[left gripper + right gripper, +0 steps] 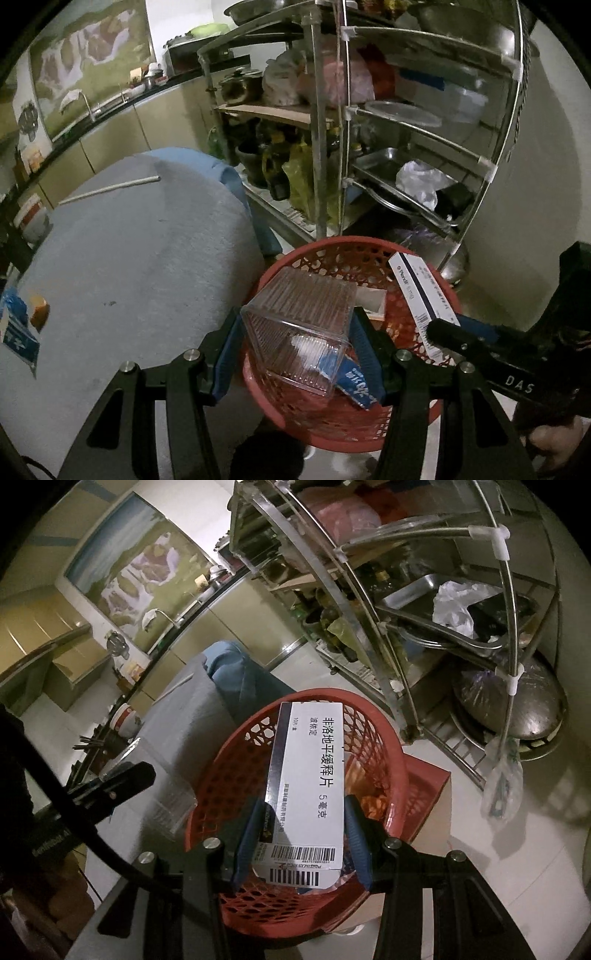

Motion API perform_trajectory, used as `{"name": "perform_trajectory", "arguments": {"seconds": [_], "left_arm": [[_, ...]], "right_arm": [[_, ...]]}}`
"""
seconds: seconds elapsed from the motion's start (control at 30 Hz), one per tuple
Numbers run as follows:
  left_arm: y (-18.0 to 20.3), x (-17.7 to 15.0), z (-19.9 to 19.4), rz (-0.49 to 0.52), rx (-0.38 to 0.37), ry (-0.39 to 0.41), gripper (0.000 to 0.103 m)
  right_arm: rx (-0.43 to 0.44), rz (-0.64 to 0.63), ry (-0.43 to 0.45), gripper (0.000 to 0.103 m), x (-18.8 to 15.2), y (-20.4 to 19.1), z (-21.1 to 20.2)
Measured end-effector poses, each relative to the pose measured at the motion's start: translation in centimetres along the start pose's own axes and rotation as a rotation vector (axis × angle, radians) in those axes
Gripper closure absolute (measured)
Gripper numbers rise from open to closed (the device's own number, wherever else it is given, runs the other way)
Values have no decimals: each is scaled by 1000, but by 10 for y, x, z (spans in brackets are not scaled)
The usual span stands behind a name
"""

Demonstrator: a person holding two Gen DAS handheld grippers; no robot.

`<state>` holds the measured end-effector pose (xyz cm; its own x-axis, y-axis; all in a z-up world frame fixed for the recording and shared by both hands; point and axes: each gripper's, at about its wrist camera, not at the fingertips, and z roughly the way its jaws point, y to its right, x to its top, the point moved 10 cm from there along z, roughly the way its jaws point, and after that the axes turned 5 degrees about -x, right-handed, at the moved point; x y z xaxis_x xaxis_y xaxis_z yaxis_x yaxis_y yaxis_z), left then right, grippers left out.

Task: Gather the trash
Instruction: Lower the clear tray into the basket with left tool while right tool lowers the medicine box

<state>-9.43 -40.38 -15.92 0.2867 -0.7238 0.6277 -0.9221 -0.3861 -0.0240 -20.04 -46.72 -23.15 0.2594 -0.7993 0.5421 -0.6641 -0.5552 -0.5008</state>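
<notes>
A red mesh basket [369, 258] [380, 731] stands on the floor beside a grey-covered table [140, 251]. My left gripper [295, 350] is shut on a clear ribbed plastic container [299, 328] and holds it over the basket. My right gripper [303, 834] is shut on a white medicine box [310, 775] with black print and barcodes, held over the basket; the box also shows in the left wrist view [421, 291]. In the basket lie a blue wrapper [356, 384], a pale carton [369, 299] and orange scraps [373, 801].
A white straw [110, 188], an orange piece [38, 310] and a blue packet [18, 332] lie on the table. A steel rack [424, 129] [406, 590] with pots, trays and bags stands right behind the basket. A kitchen counter [92, 114] runs along the far wall.
</notes>
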Motion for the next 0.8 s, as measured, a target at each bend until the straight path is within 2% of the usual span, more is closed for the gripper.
{"name": "perform_trajectory", "arguments": {"seconds": [0.13,0.8], "left_arm": [[1,1,-1,30,29,9,44],[6,1,1,78,80,8,44]], "right_arm": [[3,-3,-2,55,0,-3,2],[28,8,9,55,0,-6,-1]]}}
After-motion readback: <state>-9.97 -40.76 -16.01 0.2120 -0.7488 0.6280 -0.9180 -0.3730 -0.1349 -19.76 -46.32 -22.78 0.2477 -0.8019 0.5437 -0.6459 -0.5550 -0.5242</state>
